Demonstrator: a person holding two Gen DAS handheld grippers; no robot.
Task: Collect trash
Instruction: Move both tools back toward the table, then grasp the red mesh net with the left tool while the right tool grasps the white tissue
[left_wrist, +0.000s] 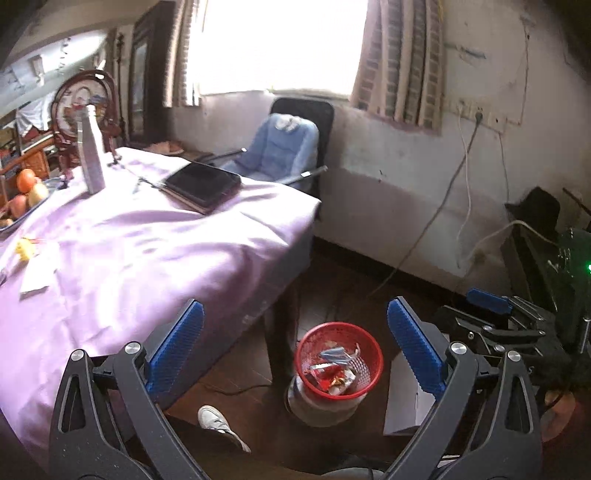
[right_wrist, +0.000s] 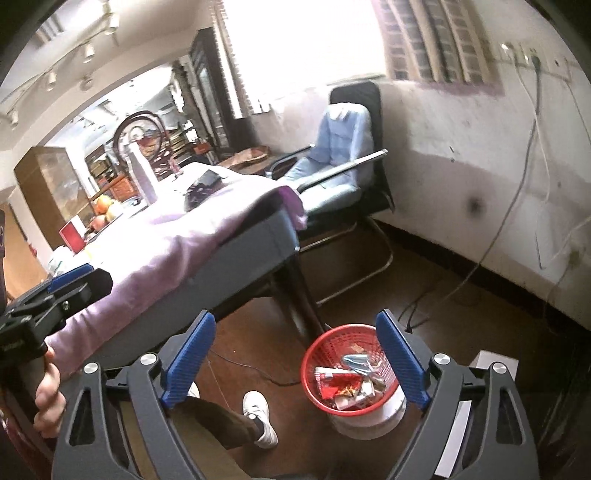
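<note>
A red mesh waste basket (left_wrist: 373, 354) (right_wrist: 314, 354) stands on the floor by the table leg, holding several crumpled wrappers (left_wrist: 338, 371) (right_wrist: 345, 380). My left gripper (left_wrist: 295, 347) is open and empty, held above the table corner and the basket. My right gripper (right_wrist: 295, 354) is open and empty, above the floor just left of the basket. A yellow scrap (left_wrist: 25, 250) and a white paper (left_wrist: 37, 275) lie on the purple-clothed table (left_wrist: 147, 243) at the left. The right gripper also shows in the left wrist view (left_wrist: 491, 306), and the left gripper in the right wrist view (right_wrist: 66, 280).
On the table are a white bottle (left_wrist: 90, 155), a dark tablet on a book (left_wrist: 202, 181) and a fruit tray (left_wrist: 26, 195). A blue-cushioned chair (left_wrist: 284, 147) stands by the wall. Cables (left_wrist: 436, 214) hang down. The person's white shoe (right_wrist: 258, 417) is near the basket.
</note>
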